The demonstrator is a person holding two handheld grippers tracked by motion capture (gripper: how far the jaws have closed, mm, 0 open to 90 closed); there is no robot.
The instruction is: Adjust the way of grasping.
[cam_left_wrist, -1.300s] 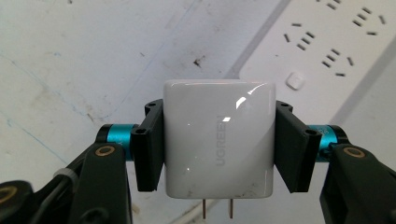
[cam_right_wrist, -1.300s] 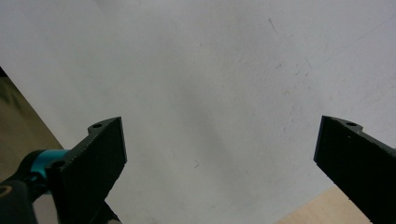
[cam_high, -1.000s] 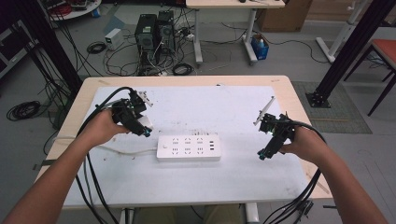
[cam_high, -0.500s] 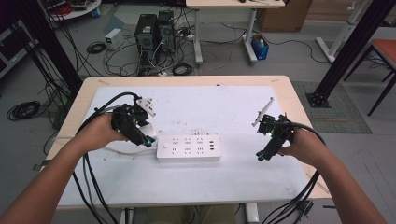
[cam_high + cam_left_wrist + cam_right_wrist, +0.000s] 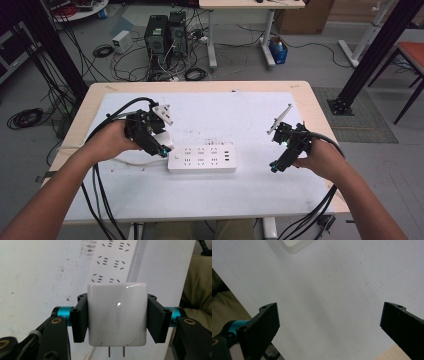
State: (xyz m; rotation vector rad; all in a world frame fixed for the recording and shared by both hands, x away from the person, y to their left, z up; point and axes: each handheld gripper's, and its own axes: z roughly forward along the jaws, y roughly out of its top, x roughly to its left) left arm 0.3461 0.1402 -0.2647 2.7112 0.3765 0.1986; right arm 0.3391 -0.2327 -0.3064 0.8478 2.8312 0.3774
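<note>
A grey floor (image 5: 240, 55) spreads behind the wooden table (image 5: 320, 107), whose top carries a white mat (image 5: 220, 115). Two black computer towers (image 5: 165, 32) stand among tangled cables (image 5: 125, 55). A second desk (image 5: 250, 5) stands farther back, beside a cardboard box (image 5: 305, 15). Black frame posts (image 5: 380, 50) rise at the right and left

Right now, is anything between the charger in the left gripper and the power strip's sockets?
Nothing visible. The left gripper clamps the white charger, prongs free, beside the power strip, whose sockets are all empty.
</note>
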